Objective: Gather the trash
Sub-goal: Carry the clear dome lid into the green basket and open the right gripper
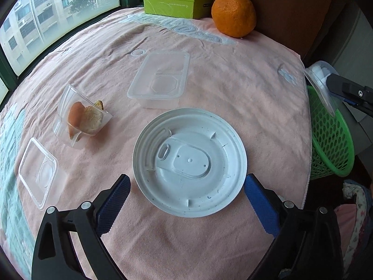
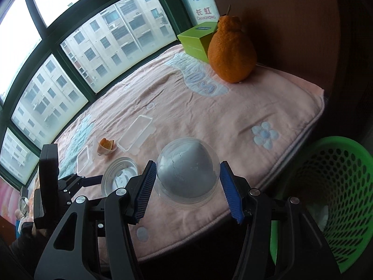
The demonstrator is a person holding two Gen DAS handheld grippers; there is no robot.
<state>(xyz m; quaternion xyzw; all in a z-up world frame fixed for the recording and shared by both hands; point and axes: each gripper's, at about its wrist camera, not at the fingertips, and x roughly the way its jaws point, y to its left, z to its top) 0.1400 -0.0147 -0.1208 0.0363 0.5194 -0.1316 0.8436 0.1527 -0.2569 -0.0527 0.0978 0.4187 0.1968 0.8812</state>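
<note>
Carrying a clear dome lid [image 2: 188,175], pinched in the right gripper [image 2: 186,186], toward the green basket [image 2: 345,186] alongside; left gripper [image 1: 186,200], spread, straddling the white lid [image 1: 190,161], needing closing next.

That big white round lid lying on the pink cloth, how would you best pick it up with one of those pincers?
Grip the white lid by its thin raised rim at the near edge, coming from above. It lies flat and looks wider than the open left hand-held gripper, so spanning it seems unlikely; one finger inside the rim and one outside should pinch it.
</note>
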